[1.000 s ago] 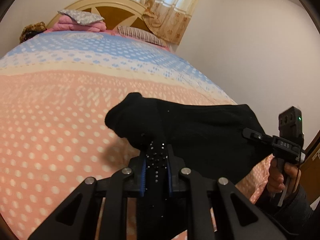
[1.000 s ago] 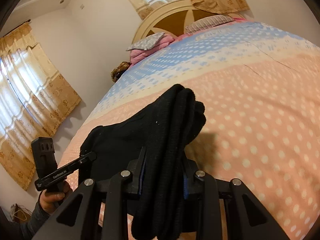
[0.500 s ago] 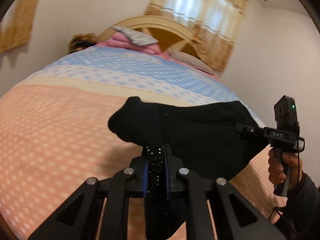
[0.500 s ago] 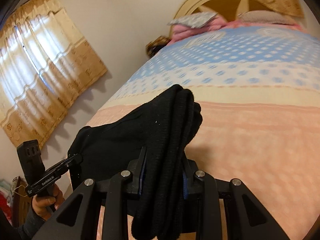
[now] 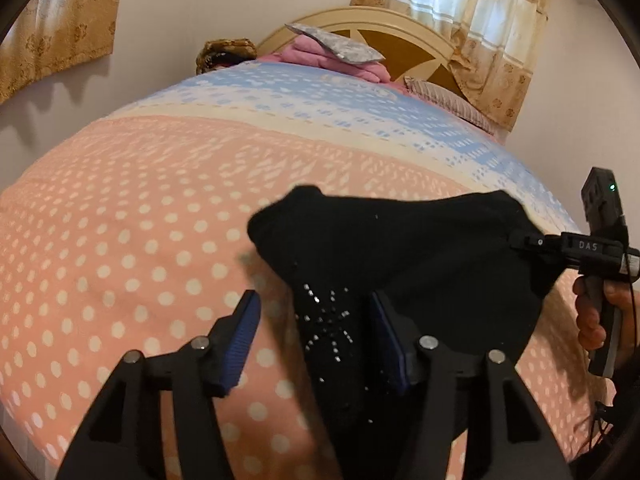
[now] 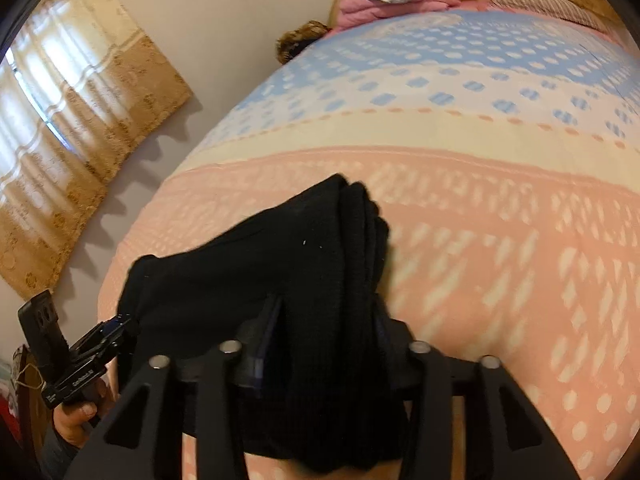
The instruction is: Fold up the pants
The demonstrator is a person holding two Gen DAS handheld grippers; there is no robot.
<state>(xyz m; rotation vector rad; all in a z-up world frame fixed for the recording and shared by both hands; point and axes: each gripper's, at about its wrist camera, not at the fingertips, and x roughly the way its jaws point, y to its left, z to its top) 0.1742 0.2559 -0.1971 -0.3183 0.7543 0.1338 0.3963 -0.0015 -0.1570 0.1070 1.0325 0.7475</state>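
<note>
The black pants (image 5: 420,252) hang bunched over the near edge of the bed, one part set with small rhinestones (image 5: 324,324). My left gripper (image 5: 316,328) is open; its blue-padded jaws stand wide apart on either side of the rhinestone part. My right gripper (image 6: 324,320) is shut on a thick folded bunch of the pants (image 6: 332,248). Each gripper also shows in the other's view: the right one (image 5: 520,240) at the pants' right corner, the left one (image 6: 116,324) at their left corner.
The bed (image 5: 120,208) has a pink polka-dot cover with cream and blue bands farther back. Pink folded bedding and a grey pillow (image 5: 336,48) lie by the headboard. Curtains (image 6: 68,120) hang on the left wall.
My left gripper has opened and let go of the pants. Both grippers have swung so the views look more toward the left side of the bed. The right stays shut.
</note>
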